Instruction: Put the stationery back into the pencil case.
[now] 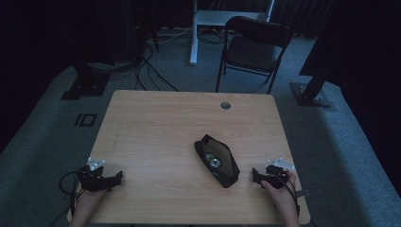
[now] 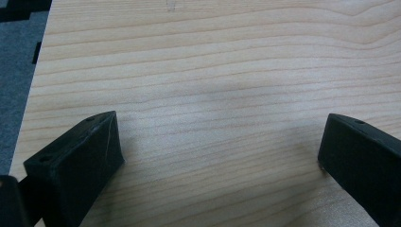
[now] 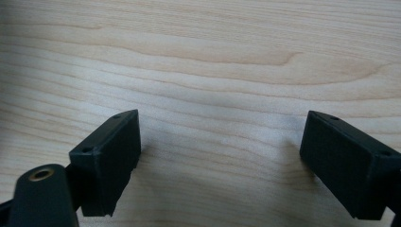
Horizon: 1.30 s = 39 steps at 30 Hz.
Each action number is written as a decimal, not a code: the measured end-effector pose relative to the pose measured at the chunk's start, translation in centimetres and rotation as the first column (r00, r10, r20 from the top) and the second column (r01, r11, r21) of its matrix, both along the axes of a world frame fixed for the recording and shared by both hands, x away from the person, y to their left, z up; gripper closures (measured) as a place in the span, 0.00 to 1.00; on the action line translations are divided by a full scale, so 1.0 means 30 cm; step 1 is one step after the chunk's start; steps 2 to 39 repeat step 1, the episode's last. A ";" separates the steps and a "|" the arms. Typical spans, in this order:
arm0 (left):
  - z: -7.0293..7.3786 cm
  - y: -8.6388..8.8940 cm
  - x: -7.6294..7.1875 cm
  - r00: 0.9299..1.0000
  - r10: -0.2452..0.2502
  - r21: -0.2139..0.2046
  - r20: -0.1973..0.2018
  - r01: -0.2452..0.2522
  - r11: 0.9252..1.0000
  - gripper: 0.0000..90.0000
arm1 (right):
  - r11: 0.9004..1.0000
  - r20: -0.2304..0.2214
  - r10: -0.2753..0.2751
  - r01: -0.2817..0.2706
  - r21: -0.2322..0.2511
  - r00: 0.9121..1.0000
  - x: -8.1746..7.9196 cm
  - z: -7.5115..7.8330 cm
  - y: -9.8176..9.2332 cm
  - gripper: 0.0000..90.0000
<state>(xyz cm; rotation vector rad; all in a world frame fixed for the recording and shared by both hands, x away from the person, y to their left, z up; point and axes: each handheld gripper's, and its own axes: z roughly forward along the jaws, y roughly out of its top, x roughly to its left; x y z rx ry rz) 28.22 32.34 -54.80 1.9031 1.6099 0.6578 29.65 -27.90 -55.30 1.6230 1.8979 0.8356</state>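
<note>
Here, a light wooden table (image 1: 156, 137) with a round grommet hole (image 1: 225, 105) near its far edge carries a black, open zip pouch (image 1: 217, 160), lying slantwise right of the middle, with something pale and shiny inside that is too small to make out. The left tongs (image 1: 118, 176) rest near the table's near left corner, held by the person's left hand (image 1: 87, 201), well apart from the pouch. The right tongs (image 1: 254, 175) sit near the pouch's near end, gripped by the right hand (image 1: 283, 194). In each gripper view the black jaws stand spread wide over bare wood grain, pinching nothing. A black folding chair (image 1: 253, 47) stands on the grey carpet (image 1: 345, 142) beyond the table
</note>
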 end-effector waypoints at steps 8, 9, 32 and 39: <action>0.000 0.000 0.000 1.000 0.000 0.000 0.000 0.000 1.000 0.01 | 1.000 0.000 0.000 0.000 0.000 1.000 0.000 0.000 0.000 0.14; 0.000 0.000 0.000 1.000 0.000 0.000 0.000 0.000 1.000 0.01 | 1.000 0.000 0.000 0.000 0.000 1.000 0.000 0.000 0.000 0.14; 0.000 0.000 0.000 1.000 0.000 0.000 0.000 0.000 1.000 0.01 | 1.000 0.000 0.000 0.000 0.000 1.000 0.000 0.000 0.000 0.14; 0.000 0.000 0.000 1.000 0.000 0.000 0.000 0.000 1.000 0.01 | 1.000 0.000 0.000 0.000 0.000 1.000 0.000 0.000 0.000 0.14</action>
